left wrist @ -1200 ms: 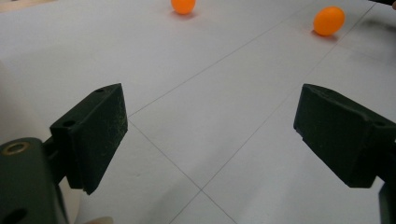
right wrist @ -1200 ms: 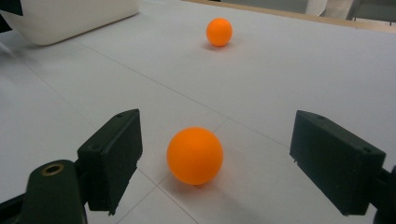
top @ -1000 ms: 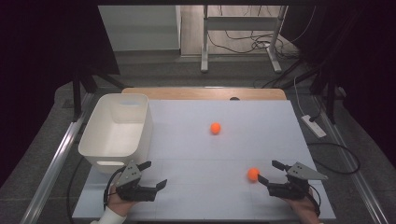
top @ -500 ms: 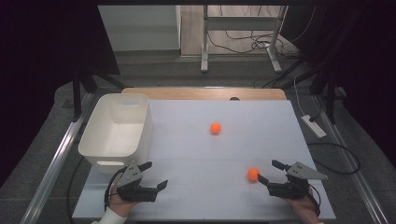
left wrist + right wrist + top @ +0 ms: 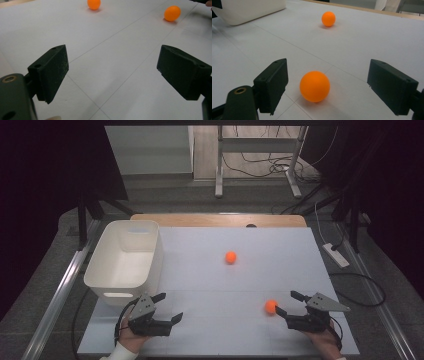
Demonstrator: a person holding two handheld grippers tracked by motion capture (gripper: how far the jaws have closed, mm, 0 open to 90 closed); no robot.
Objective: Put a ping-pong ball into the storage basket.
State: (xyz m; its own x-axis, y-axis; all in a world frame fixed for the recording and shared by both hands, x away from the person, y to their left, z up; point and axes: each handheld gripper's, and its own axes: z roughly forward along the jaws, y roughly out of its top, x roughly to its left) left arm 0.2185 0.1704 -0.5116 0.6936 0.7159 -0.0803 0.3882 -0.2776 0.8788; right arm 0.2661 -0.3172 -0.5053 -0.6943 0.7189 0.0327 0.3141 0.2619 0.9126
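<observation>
Right tool [image 5: 289, 304]: low over the near right part of the bench [image 5: 260, 270], held in a hand [image 5: 325, 339], jaws spread wide and gripping nothing.
Near ball [image 5: 270, 306]: orange, resting on the bench just off the right tool's tips; in the right gripper view the near ball [image 5: 314, 86] sits between the two jaws, closer to the left one, touching neither.
Far ball [image 5: 230, 257]: also orange, out toward the middle of the bench, well apart from both tools; in the right gripper view the far ball [image 5: 328, 18] lies beyond the near one.
Left tool [image 5: 168, 307]: at the near left of the bench, just in front of the tub, held in a hand [image 5: 131, 335], jaws released and wide, bare bench between them.
Left gripper view: both balls lie far ahead, the far ball [image 5: 94, 4] at the top edge and the near ball [image 5: 172, 13] off to the upper right.
Tub [image 5: 107, 265]: white, on the left of the bench, open side up; I see nothing in the part of the inside that shows.
Bench: white top with faint seam lines, a wooden strip [image 5: 220, 220] along its far edge.
Floor: cables [image 5: 260, 165] and a power strip [image 5: 336, 255] lie beyond and to the right of the bench.
</observation>
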